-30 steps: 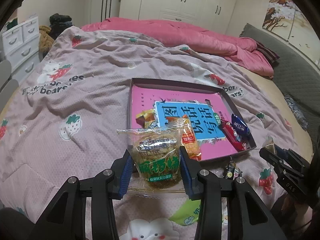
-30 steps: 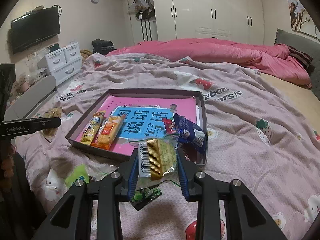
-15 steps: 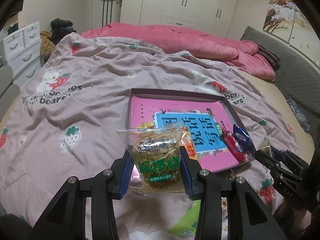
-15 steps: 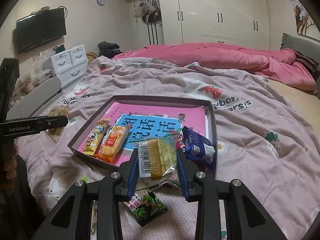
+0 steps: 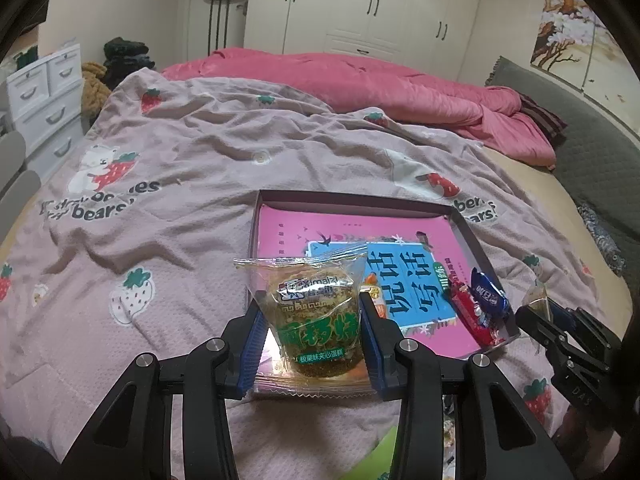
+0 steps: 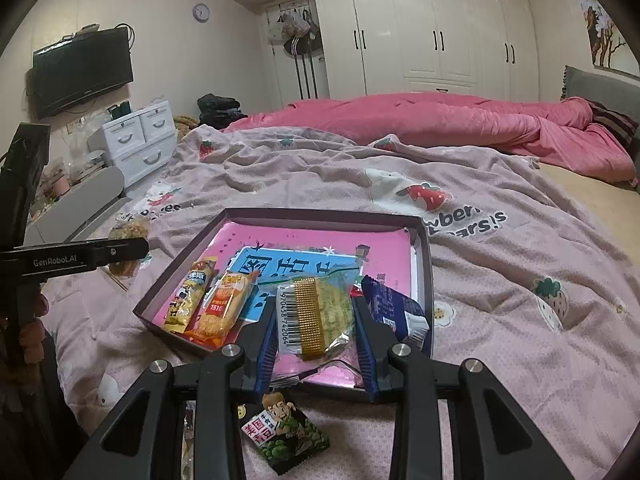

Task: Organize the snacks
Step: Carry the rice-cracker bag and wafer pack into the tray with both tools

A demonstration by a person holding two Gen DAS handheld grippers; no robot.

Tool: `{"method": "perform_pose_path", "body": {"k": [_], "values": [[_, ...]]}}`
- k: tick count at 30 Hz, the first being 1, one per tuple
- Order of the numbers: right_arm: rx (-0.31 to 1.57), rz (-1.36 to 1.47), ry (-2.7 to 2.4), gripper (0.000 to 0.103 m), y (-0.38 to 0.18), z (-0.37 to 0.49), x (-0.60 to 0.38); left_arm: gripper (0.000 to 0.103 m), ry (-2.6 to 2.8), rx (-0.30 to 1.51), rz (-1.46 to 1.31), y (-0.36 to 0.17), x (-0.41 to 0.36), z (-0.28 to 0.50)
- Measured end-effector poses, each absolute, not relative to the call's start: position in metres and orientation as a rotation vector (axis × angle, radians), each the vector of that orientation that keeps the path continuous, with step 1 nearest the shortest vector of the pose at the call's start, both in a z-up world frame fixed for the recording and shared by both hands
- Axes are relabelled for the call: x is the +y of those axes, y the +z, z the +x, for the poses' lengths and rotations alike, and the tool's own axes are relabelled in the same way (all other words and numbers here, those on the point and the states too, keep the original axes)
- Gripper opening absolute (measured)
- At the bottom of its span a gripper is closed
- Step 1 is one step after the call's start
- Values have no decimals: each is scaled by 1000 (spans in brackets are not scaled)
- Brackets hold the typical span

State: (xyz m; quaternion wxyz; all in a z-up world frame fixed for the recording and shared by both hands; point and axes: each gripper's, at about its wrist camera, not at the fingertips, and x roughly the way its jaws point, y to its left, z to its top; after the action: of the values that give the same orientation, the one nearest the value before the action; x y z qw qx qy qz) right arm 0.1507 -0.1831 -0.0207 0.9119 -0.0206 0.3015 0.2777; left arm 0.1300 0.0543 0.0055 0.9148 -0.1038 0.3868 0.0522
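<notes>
Count taken relative to the shallow tray [image 6: 423,258] on the bed.

Inside the tray: four snack packets, namely one yellow [image 6: 188,300], one orange [image 6: 224,308], one red [image 5: 470,314] and one blue [image 6: 394,314].

Held at the tray's near edge: two packets, one clear cake packet [image 5: 316,316] and one barcoded biscuit packet [image 6: 316,316].

Outside, before the near edge: one green-pea packet [image 6: 286,436].

Grippers: two.

Your tray [image 6: 424,240] sits on the bed blanket [image 6: 520,280], a book [image 6: 304,264] flat inside it. In the right wrist view, two snack sticks [image 6: 208,304] lie along the tray's left side, a wrapped bar [image 6: 396,312] at its right. A small packet [image 6: 286,436] lies on the blanket before the tray.
</notes>
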Motion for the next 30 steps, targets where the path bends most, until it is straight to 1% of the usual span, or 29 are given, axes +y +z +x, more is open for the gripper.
{"method": "perform_pose_path", "body": {"k": [30], "values": [[651, -65, 579, 35, -36, 175, -165, 45, 103, 886, -180, -39, 41, 170]]}}
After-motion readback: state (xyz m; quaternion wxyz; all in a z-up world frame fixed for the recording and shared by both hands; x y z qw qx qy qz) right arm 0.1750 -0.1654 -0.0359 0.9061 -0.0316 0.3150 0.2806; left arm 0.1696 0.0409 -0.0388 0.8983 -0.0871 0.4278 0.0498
